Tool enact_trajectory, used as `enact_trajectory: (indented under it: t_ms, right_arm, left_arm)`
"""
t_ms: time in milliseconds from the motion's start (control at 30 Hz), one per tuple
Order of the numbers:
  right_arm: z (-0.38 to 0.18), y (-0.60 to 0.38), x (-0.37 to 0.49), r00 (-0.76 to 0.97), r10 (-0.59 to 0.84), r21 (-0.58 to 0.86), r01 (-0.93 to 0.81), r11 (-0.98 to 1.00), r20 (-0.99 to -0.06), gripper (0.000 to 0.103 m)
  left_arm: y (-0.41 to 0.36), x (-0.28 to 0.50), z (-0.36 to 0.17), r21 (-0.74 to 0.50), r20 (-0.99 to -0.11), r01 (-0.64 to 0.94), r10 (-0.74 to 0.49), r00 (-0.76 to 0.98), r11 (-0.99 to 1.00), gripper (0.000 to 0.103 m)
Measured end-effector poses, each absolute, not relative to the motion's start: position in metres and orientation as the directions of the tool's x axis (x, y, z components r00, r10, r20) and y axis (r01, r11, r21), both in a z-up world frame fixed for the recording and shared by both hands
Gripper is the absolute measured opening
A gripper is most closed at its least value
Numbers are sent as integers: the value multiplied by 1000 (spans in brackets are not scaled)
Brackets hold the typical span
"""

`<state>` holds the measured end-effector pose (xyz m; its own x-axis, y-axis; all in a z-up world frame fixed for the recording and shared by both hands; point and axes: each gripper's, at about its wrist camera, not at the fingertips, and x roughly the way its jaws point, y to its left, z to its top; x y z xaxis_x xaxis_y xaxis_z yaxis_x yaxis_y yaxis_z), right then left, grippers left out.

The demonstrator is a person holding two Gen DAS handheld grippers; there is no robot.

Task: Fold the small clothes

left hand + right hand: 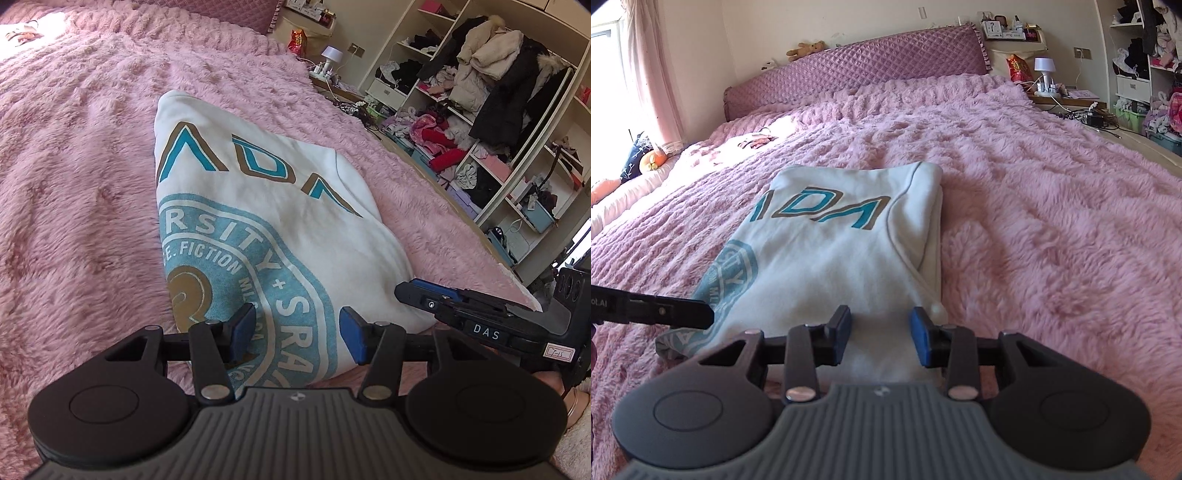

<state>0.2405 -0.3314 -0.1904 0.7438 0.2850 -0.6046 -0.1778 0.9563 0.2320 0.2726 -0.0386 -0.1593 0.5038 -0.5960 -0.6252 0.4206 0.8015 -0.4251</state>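
1. The white sweatshirt (258,206) lay folded lengthwise near the pink bed's (1052,221) foot edge.
2. The left gripper (297,334) and right gripper (881,334) hovered at its near hem, jaws apart and empty, seemingly poised for the next fold.

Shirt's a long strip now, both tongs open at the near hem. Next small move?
Probably close both tongs, left and right, on the near hem of the white shirt: it lies narrow and flat on the pink blanket, unheld.

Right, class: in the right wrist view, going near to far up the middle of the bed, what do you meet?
Gripper fingers → folded white sweatshirt → bare pink fluffy blanket → quilted purple headboard → teddy bear.
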Motion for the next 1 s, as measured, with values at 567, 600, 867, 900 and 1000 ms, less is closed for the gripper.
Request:
enact_trajectory:
  t_ms: [567,600,867,900,1000]
  right_arm:
    - [-172,-406,312,672,538,626,-140,767,-508,52]
    - [-177,-410,319,665,541,644,-118,756,-514,53]
    - [-217,-417,352,591,628,765,-27,644,-507,56]
    - [-220,-415,354,587,641,778,-30,628,-495,57]
    - [-226,-407,363,573,681,813,-42,581,-456,63]
  left_arm:
    - [50,341,-171,-744,-490,195,-721,490,639,62]
    - [53,345,-179,-761,-489,173,-728,482,625,63]
    - [41,382,-221,-850,-445,90,-798,407,520,64]
    - [39,386,-224,-857,-440,80,-802,404,510,64]
    - [28,399,-230,-873,-422,63,-813,402,484,67]
